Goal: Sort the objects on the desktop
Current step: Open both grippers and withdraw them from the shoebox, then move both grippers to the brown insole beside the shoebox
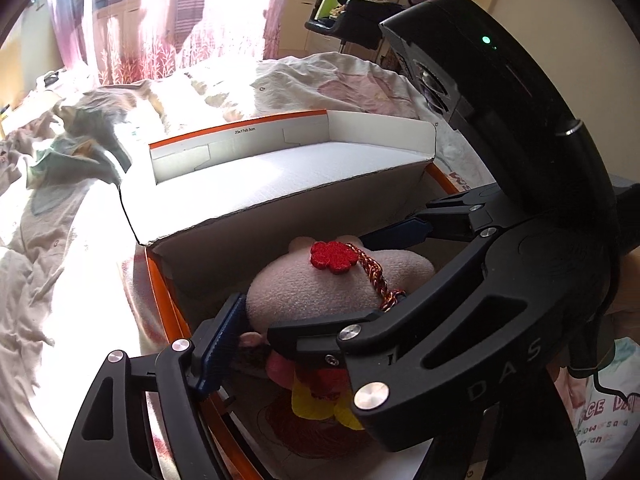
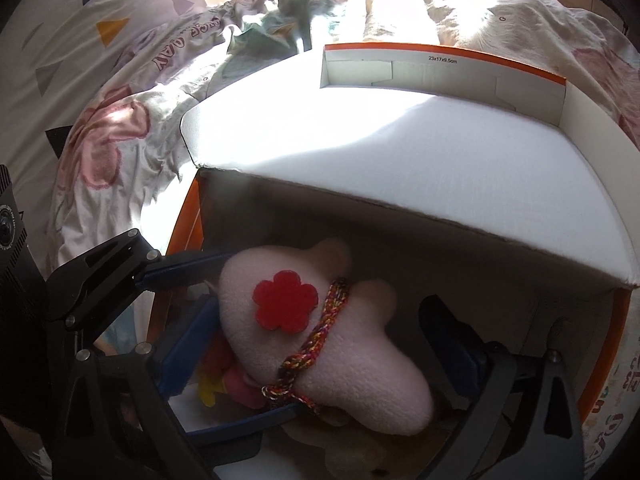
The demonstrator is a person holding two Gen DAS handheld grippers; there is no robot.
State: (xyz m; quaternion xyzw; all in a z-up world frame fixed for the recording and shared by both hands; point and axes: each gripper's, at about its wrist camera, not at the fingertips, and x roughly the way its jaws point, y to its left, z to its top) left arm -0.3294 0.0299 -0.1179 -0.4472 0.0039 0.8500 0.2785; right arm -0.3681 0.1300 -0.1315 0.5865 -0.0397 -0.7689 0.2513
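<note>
**Q:** Nearest the lens, what shows?

**A:** Black tong arms with blue pads fill the foreground. From the right wrist, the right gripper [image 2: 332, 344] points down into an orange-edged cardboard box [image 2: 576, 80]. Its jaws are spread wide on either side of a pink plush toy [image 2: 320, 344], and the right-hand pad stands clear of it.

**Q:** And the other tongs?

**A:** The left gripper [image 1: 320, 272] is about half open, one pad beside each end of the toy. Whether either pad touches it, I cannot tell.

**Q:** Where is the toy?

**A:** Lying inside the box, under the raised white lid [image 2: 400, 152]. It carries a red felt flower [image 2: 285, 302] and a braided multicoloured cord [image 2: 316, 340], and rests on other pink and yellow soft items [image 2: 224, 388].

**Q:** What surrounds the box?

**A:** It sits on a rumpled floral bedsheet [image 2: 104, 128].
</note>
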